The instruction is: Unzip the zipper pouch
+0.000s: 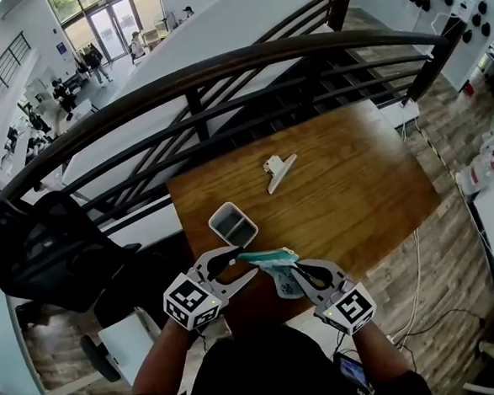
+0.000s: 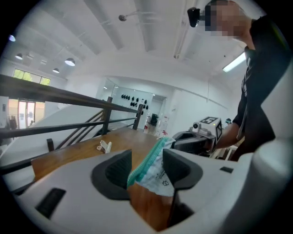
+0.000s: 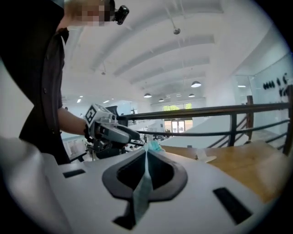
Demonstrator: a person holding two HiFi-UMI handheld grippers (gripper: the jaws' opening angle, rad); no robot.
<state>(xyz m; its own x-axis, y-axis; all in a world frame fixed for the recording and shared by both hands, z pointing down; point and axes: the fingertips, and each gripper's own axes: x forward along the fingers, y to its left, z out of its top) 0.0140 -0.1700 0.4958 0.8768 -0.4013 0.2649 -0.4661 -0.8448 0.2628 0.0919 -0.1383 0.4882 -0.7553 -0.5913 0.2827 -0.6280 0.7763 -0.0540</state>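
Note:
The zipper pouch (image 1: 279,276), clear and printed with a teal zipper strip along its top, hangs above the near edge of the wooden table (image 1: 347,185), held between both grippers. My left gripper (image 1: 245,263) grips the pouch's left end. In the left gripper view the teal strip (image 2: 147,164) runs slantwise across the narrow gap, touching both pads. My right gripper (image 1: 292,269) is shut on the teal strip (image 3: 143,192), which shows as a thin band pinched between its closed jaws.
A small grey tray (image 1: 233,224) and a white clip (image 1: 277,172) lie on the table. A dark metal railing (image 1: 222,76) runs behind the table. A black chair (image 1: 48,248) stands to the left. Cables trail on the floor at the right.

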